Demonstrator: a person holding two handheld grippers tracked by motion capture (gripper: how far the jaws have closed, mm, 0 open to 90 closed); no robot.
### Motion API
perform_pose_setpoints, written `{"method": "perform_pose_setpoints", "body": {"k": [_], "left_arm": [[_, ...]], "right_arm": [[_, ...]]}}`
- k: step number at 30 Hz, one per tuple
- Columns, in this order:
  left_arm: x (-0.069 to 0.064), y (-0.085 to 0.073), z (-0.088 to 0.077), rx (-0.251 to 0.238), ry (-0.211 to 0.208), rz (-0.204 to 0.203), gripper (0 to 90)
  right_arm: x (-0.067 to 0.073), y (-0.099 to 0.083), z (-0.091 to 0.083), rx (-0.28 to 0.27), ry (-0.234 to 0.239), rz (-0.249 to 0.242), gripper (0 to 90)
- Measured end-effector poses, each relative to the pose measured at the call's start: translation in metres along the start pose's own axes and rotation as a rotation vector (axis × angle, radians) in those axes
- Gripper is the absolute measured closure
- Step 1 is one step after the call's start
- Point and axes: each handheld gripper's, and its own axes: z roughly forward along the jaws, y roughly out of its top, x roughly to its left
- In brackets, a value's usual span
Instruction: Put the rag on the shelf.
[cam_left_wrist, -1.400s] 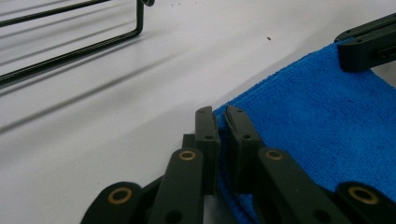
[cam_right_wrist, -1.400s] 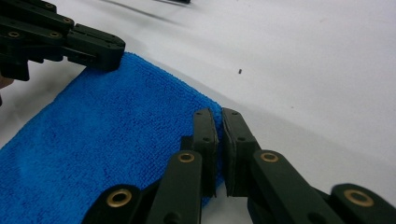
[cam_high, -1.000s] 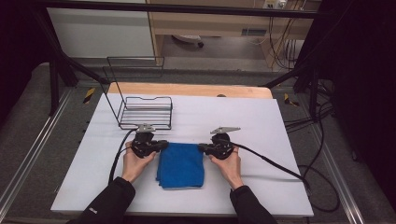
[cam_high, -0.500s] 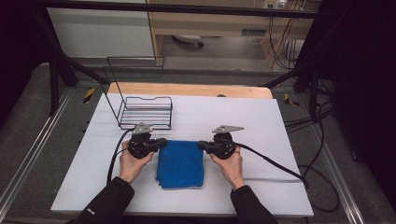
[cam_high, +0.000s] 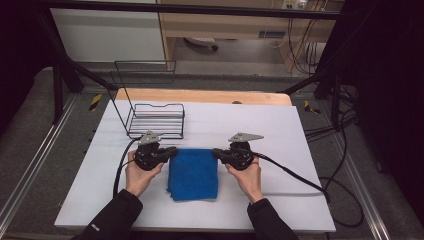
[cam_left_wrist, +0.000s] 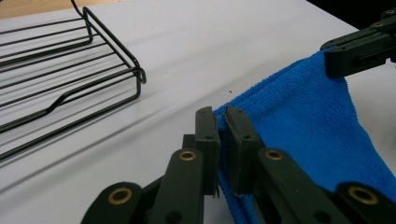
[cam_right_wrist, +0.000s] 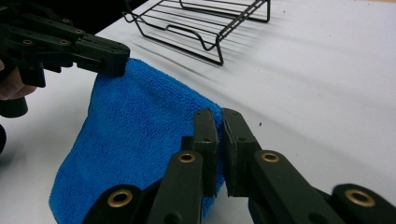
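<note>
High view showed the left tongs (cam_high: 172, 151) and right tongs (cam_high: 216, 152) each pinched shut on a far corner of the folded blue microfibre cloth (cam_high: 193, 174), lifting that edge off the white table (cam_high: 300, 150); hands hid the grips. A wire rack (cam_high: 156, 120) stood behind.

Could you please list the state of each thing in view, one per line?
Blue cloth: folded, far edge lifted off the white table, near part resting on it.
Left gripper: shut on a far corner of the cloth.
Right gripper: shut on the other far corner.
Wire rack: upright, empty, apart from the cloth.
</note>
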Motion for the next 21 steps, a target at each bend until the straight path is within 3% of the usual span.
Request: {"method": "perform_pose_setpoints", "body": {"k": [21], "left_arm": [[-0.006,0.009,-0.018,-0.076,0.012,0.012,84.0]], "right_arm": [[0.018,0.015,-0.018,-0.084,-0.008,-0.088,85.9]]}}
